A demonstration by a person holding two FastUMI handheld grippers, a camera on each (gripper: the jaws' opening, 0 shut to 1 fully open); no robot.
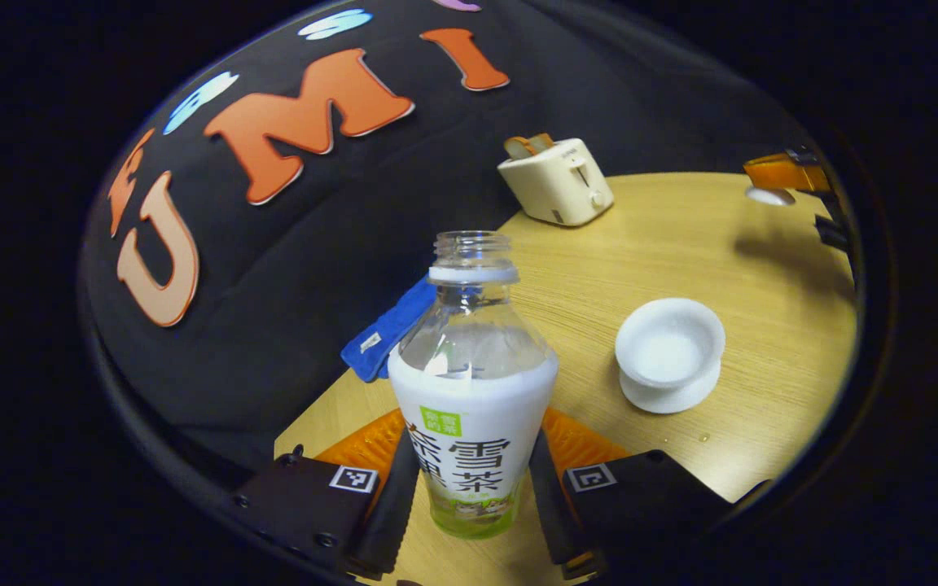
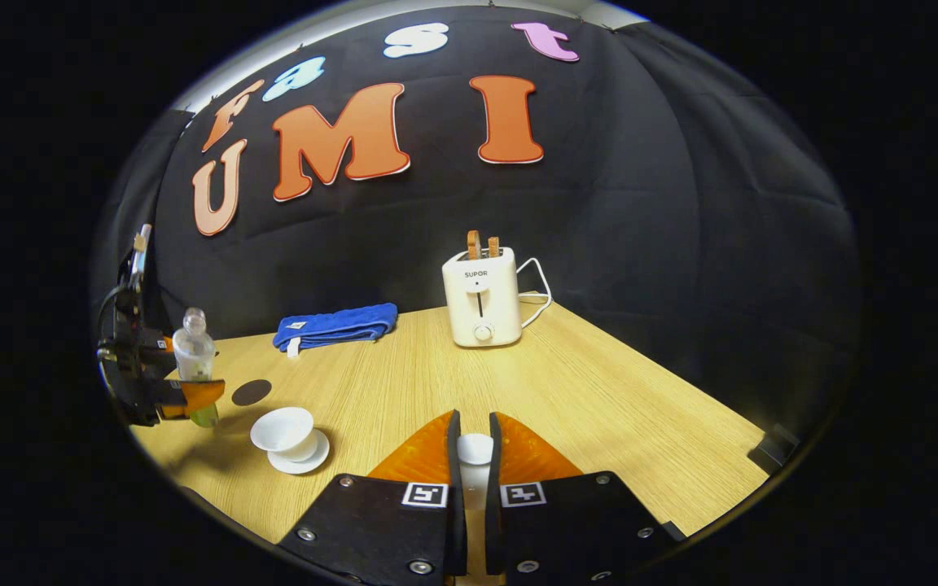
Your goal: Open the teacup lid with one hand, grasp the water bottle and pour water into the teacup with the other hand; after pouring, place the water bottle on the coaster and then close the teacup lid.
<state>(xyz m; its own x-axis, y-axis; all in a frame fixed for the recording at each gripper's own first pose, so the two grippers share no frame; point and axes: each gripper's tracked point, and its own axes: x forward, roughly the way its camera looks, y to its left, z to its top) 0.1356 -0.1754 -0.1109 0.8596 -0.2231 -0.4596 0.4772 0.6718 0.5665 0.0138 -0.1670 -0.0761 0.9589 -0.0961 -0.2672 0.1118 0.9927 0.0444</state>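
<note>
My left gripper (image 1: 474,446) is shut on the water bottle (image 1: 473,382), an uncapped clear bottle with a white label and water inside. The right gripper view has that bottle (image 2: 194,352) upright at the far left, in the left gripper (image 2: 161,391). The white teacup (image 1: 669,346) stands uncovered on its saucer (image 1: 668,400), to the right of the bottle. My right gripper (image 2: 474,423) is shut on the small white teacup lid (image 2: 475,448), held over the table. A dark round coaster (image 2: 251,392) lies just behind the teacup (image 2: 282,429).
A cream toaster (image 2: 481,297) with toast in its slots stands at the back of the wooden table (image 2: 599,407), its cord trailing right. A folded blue cloth (image 2: 335,323) lies at the back left by the wall.
</note>
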